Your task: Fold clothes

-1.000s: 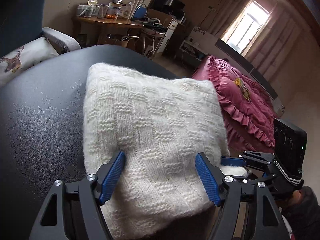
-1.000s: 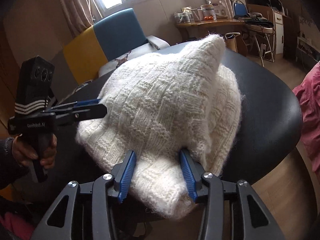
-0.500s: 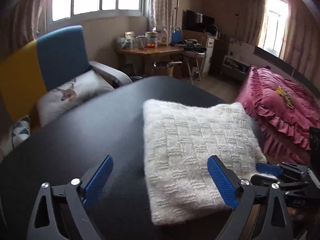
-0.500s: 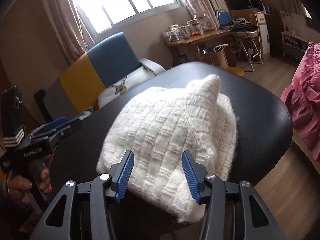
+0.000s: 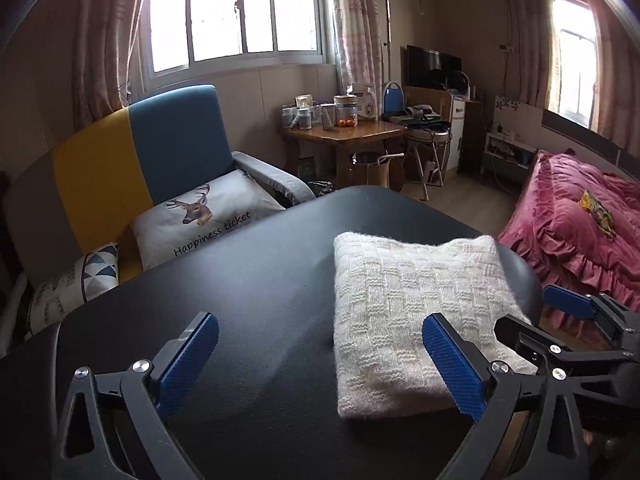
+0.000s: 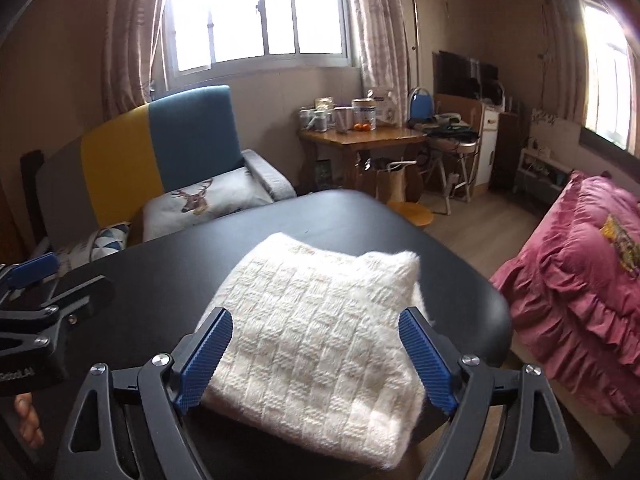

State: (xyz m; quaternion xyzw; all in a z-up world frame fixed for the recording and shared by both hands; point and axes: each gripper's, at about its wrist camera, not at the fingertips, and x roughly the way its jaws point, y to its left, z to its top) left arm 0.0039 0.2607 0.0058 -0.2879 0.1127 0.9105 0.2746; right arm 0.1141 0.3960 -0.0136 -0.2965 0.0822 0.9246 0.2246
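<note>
A cream knitted sweater (image 5: 416,304) lies folded into a thick rectangle on the black table (image 5: 240,280), near its right edge. In the right wrist view the sweater (image 6: 320,344) lies straight ahead. My left gripper (image 5: 320,360) is open and empty, held above the table to the left of the sweater. My right gripper (image 6: 316,360) is open and empty, with its jaws wide on either side of the sweater's near end, above it. The right gripper also shows in the left wrist view (image 5: 560,320), and the left gripper in the right wrist view (image 6: 44,292).
A blue, yellow and grey sofa (image 5: 140,168) with a deer cushion (image 5: 208,216) stands behind the table. A wooden table (image 5: 348,136) with jars is at the back. A bed with a pink cover (image 5: 580,232) is on the right.
Both grippers have let go of the sweater, opened wide and pulled back and up. The sweater now lies flat and folded on the table.
</note>
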